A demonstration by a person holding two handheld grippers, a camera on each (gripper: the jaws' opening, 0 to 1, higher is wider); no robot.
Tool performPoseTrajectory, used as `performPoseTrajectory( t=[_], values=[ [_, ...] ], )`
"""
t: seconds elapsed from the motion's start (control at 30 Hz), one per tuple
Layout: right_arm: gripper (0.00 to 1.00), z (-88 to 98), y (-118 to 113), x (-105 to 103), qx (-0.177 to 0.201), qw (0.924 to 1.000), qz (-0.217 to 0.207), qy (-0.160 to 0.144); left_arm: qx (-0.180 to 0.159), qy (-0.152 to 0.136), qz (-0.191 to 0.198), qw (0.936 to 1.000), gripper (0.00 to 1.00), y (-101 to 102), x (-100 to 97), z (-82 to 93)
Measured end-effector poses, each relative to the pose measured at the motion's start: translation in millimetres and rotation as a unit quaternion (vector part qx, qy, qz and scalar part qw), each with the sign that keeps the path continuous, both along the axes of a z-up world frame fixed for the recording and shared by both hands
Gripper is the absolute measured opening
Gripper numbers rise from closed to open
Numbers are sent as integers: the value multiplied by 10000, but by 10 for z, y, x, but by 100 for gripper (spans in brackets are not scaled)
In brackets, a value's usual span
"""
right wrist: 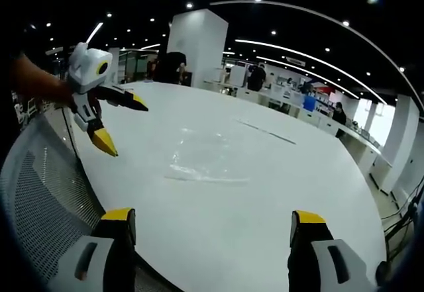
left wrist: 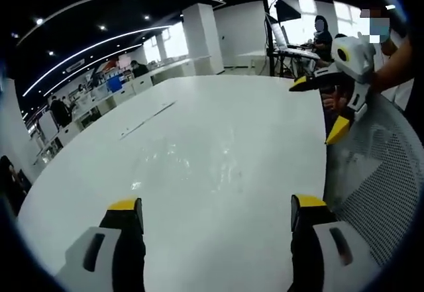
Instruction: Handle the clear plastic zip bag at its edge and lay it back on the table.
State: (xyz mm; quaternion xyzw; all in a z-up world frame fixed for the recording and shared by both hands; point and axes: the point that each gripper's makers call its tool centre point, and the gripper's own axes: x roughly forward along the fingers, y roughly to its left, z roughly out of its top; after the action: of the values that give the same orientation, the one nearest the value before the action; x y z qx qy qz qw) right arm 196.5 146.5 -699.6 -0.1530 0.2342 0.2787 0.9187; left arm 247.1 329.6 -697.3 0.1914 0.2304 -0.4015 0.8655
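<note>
The clear zip bag (left wrist: 218, 166) is blurring into glare on the white table (left wrist: 199, 106), its edges barely showing.

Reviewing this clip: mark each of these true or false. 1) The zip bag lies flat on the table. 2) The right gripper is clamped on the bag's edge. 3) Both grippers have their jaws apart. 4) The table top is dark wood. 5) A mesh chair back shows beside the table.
1) True: the clear zip bag lies flat on the white table, untouched.
2) False: the right gripper is open and apart from the bag, holding nothing.
3) True: the left gripper also stands open, jaws wide.
4) False: the table top is plain white.
5) True: a grey mesh chair back sits at the table's edge.
</note>
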Motion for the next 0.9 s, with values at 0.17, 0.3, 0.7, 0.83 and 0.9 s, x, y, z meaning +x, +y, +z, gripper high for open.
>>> performPoseTrajectory(
  t=[0.17,0.3,0.7,0.83,0.9],
  values=[
    [98,1,-7,1,-2,10000,-17,-3,87,71,-187,9998,86,-115,0,-37],
    [97,-1,-16,1,-11,10000,-37,-4,129,48,-336,9993,82,-198,-8,-35],
    [97,-10,-20,1,5,10000,-49,26,267,294,-617,9973,68,-367,-18,-187],
    [96,-14,-24,1,0,10000,-53,33,339,401,-730,9960,62,-426,-10,-236],
    [96,-17,-27,2,-2,10000,-61,36,366,454,-777,9953,60,-450,0,-277]
  ],
)
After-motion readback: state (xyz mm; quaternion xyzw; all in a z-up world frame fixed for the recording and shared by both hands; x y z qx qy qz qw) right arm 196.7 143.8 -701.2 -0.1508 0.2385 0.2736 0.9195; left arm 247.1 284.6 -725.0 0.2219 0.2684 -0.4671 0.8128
